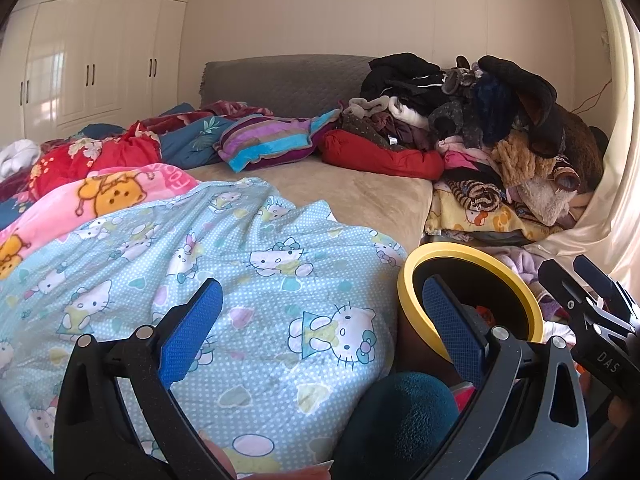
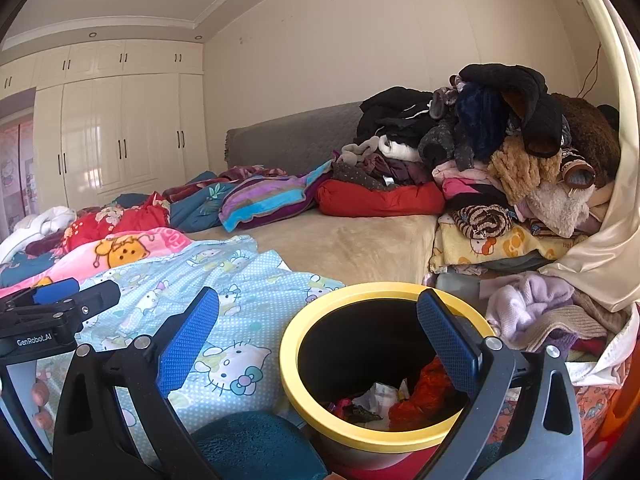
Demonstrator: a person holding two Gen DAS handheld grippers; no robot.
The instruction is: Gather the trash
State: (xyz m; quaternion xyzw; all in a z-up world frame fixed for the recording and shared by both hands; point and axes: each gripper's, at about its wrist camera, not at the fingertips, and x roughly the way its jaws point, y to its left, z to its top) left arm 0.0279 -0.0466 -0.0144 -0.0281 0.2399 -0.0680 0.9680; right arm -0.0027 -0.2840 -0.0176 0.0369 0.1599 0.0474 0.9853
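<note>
Looking along the left wrist view: the left claw [image 1: 320,332] stands wide apart and holds nothing, hovering over a pale blue cartoon-cat quilt [image 1: 224,280] on the bed.
Bin, left view: a black round waste bin with a yellow rim [image 1: 408,280] stands just beside the bed's edge, partly behind the claw's right finger.
Other claw, left view: the right claw's black body shows at the far right; its spread cannot be told from here.
Right wrist view: the right claw [image 2: 318,340] is wide too, empty, hanging above the bin's mouth.
Trash, right view: crumpled white paper [image 2: 378,398] and a red-orange crinkled wrapper [image 2: 426,390] lie in the bin's bottom.
Handling, a judgement: such scraps look light, soft and crushable; pinch a raised fold, gently.
Bin grip, a judgement: the rim looks stiff, the best hold.
</note>
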